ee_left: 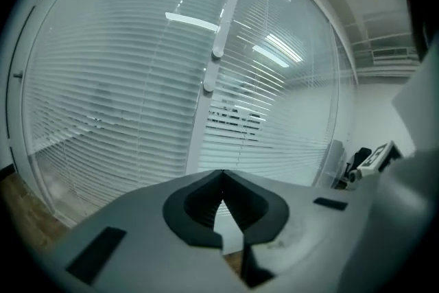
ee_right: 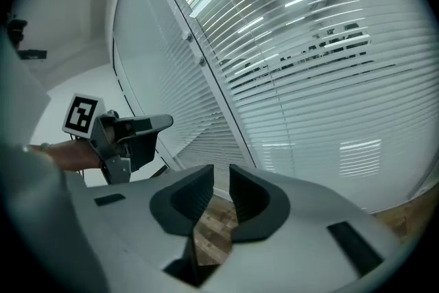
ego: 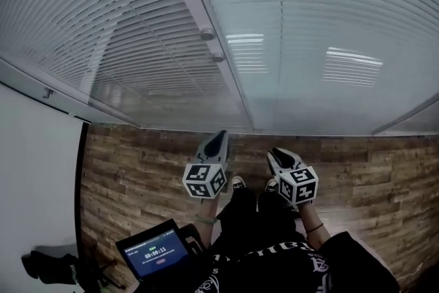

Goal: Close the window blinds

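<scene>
Blinds [ego: 309, 3] with white level slats fill the wall of glass ahead, in two panes split by a pale upright post [ego: 232, 82]. Two small round knobs [ego: 206, 33] sit one above the other on that post. Bright strips of light reflect off the glass in front of the slats. In the right pane, dark shapes show through thin gaps between some slats [ee_right: 322, 51].

In the head view, both grippers are held low, above the wooden floor [ego: 384, 175] and well short of the glass. The left gripper [ego: 221, 135] points toward the foot of the post; its jaws are pressed together at the tips with nothing between them, as its own view confirms [ee_left: 221, 175]. From there the knobs [ee_left: 217, 53] appear higher up and well apart from the tips. The right gripper [ego: 276, 153] is just beside it, and its jaws stand a little apart, empty, with only floor boards visible through the gap [ee_right: 221, 171]. The right gripper view also catches the left gripper [ee_right: 164, 122] off to its left, held in a hand [ee_right: 65, 156].

Below the grippers are the person's dark trousers and shoes [ego: 238, 183]. A small lit screen [ego: 156, 254] sits at the lower left, near a white wall [ego: 34, 175].
</scene>
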